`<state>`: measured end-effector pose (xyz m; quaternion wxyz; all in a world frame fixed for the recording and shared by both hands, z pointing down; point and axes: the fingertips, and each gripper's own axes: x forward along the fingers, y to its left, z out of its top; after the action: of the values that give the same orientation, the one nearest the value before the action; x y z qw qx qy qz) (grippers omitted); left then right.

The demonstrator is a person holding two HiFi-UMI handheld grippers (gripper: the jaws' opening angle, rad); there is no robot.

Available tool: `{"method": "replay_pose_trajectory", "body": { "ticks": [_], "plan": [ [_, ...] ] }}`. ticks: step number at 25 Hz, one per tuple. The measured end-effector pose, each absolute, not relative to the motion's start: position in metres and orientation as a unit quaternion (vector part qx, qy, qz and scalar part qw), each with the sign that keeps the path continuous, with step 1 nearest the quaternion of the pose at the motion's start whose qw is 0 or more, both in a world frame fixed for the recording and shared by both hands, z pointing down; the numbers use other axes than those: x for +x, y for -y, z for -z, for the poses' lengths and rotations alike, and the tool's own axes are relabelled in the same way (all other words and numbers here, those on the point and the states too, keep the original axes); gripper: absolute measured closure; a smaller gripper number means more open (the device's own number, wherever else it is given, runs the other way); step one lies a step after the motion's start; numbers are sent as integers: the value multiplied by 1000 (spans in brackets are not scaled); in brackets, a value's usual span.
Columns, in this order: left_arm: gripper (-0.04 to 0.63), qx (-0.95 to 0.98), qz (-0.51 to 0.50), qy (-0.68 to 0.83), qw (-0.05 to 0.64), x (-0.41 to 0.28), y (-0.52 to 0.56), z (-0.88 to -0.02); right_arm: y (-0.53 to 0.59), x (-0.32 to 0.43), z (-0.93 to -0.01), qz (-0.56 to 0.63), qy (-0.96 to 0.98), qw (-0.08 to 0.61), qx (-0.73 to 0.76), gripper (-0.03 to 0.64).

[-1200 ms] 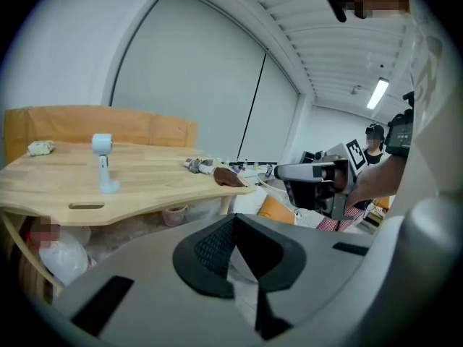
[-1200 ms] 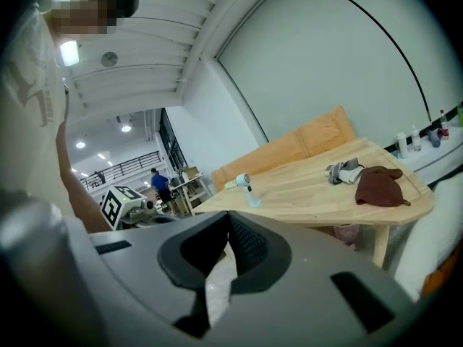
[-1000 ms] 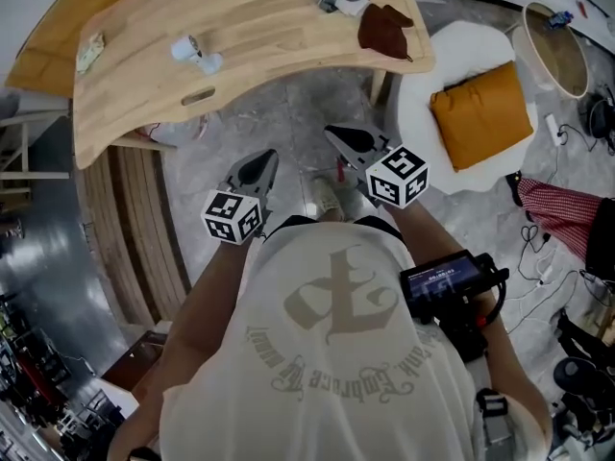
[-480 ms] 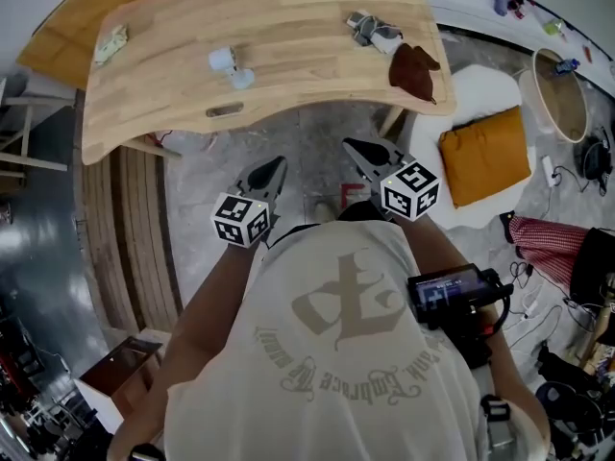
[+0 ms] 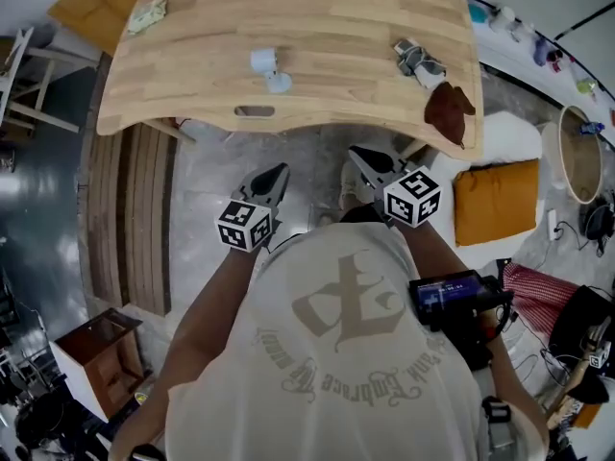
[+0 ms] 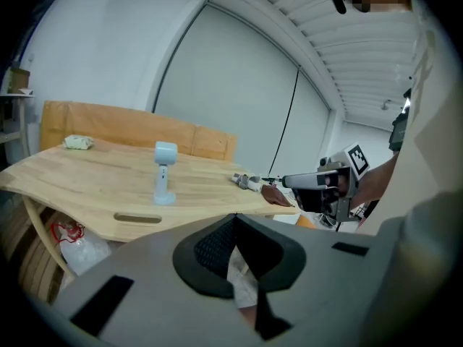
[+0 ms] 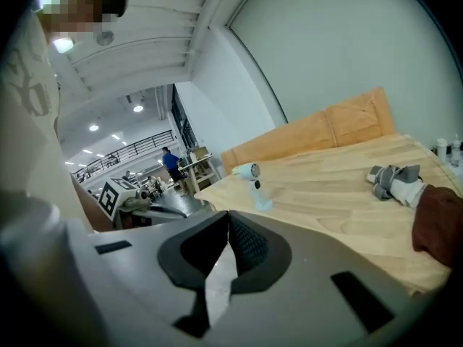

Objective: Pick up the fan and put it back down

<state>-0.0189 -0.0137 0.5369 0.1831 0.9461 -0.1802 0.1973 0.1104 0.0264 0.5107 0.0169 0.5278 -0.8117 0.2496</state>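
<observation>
Fingers on your left gripper [image 5: 277, 173] and right gripper [image 5: 357, 154] are pressed together, empty. Well ahead of them, the small pale-blue plastic fan [image 5: 267, 68] stands upright on its base on the light wooden surface [image 5: 346, 22], likely nearer your left fingers. Mottled grey floor [image 5: 211, 176] lies below; an orange cushion [image 5: 495, 200] sits right of your right fingers.

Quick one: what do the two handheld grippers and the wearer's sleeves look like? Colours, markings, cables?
Identical pair: left gripper and right gripper have pale grey bodies with black, textured, wedge-shaped gripping pads. Each carries a white cube with black square markers, left one and right one. No cables visible on either. The person wears a beige short-sleeved T-shirt with a grey printed emblem.
</observation>
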Motion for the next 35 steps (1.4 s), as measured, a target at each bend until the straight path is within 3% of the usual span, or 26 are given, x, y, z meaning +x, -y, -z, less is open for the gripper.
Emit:
{"method": "replay_pose_trajectory", "body": {
  "ticks": [15, 35],
  "plan": [
    [584, 923, -206, 261, 195, 17, 109, -539, 97, 162, -515, -265, 842, 23, 470, 601],
    [583, 886, -262, 318, 213, 49, 177, -582, 156, 212, -536, -301, 849, 25, 435, 603]
  ]
}}
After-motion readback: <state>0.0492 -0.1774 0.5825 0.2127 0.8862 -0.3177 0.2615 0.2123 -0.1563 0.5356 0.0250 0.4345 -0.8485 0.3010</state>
